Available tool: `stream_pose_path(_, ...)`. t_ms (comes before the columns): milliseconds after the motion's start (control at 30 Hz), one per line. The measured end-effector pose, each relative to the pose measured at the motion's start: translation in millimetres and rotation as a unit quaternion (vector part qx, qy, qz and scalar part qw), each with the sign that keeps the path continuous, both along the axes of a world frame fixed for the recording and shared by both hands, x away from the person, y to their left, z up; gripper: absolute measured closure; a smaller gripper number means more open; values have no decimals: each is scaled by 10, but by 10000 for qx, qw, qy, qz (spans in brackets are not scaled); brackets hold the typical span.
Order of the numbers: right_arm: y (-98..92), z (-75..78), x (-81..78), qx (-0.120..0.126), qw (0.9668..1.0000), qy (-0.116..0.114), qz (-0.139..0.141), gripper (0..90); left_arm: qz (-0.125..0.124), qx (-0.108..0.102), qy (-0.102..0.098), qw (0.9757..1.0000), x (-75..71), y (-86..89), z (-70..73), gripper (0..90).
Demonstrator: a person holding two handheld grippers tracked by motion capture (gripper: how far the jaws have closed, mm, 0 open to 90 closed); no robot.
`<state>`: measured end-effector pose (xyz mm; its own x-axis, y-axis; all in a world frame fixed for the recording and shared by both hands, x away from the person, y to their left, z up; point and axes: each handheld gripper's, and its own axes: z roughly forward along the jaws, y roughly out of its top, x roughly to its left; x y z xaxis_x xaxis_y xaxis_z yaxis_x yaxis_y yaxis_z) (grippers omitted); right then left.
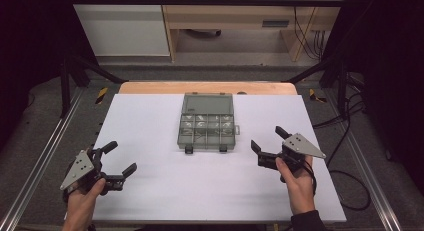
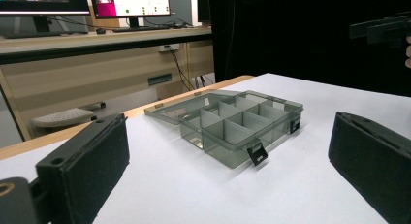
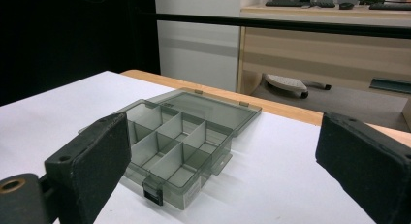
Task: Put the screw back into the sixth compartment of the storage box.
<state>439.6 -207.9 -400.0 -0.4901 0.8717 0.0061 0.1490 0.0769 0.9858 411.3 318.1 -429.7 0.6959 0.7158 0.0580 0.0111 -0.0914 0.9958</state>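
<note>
A translucent grey compartment box (image 1: 207, 129) lies open in the middle of the white table top (image 1: 150, 116), its lid (image 1: 208, 103) folded flat behind it and two black latches at its front edge. Its compartments look empty in both gripper views. My left gripper (image 1: 121, 157) is held open near the front left, a good way from the box (image 2: 242, 124), with nothing between its pads (image 2: 87, 170). My right gripper (image 1: 267, 138) is open just right of the box (image 3: 174, 146); its pads (image 3: 97, 161) hold nothing. It also appears as the right gripper (image 2: 383, 30) far off.
A wooden table edge (image 1: 207, 87) runs behind the white top. Metal rails (image 1: 40, 156) flank both sides, and cables (image 1: 350, 181) lie on the floor at right. Beyond stand a wooden desk (image 2: 97, 73) with monitors and a chair base (image 3: 288, 83).
</note>
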Motion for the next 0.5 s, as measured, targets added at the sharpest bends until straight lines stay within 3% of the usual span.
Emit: stream_pose_path(500,-168,-67,-105,6,9999,-21,-101,56,4,-29,-7,10000,-2,-6,-1,10)
